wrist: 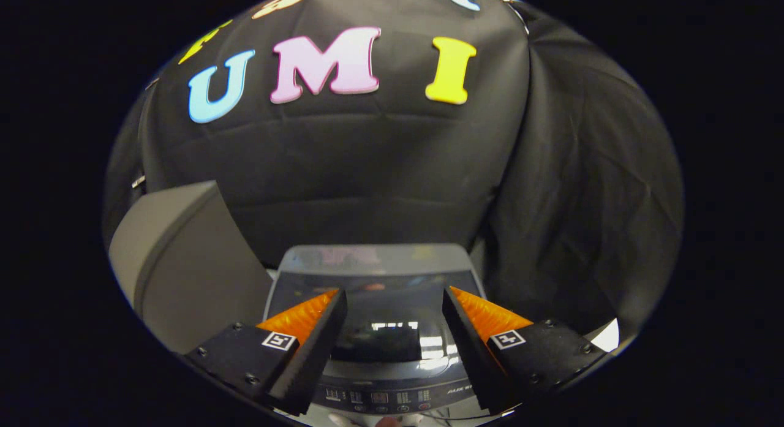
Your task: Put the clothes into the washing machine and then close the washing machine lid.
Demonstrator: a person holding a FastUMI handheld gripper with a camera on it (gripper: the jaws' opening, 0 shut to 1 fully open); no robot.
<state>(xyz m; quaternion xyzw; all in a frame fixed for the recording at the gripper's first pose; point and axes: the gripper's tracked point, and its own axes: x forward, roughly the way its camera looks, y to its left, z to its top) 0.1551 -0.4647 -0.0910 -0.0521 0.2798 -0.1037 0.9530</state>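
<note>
The gripper [395,292] hangs with its fingers spread wide and nothing between them. Directly below and just ahead of the tips lies the washing machine [376,261], seen from above — its dark glass lid [392,338] looks closed flat, with the control panel [383,397] on the near edge. No clothes can be made out. A grey panel [184,261] stands beside the machine on its left, the black cloth wall behind.
</note>
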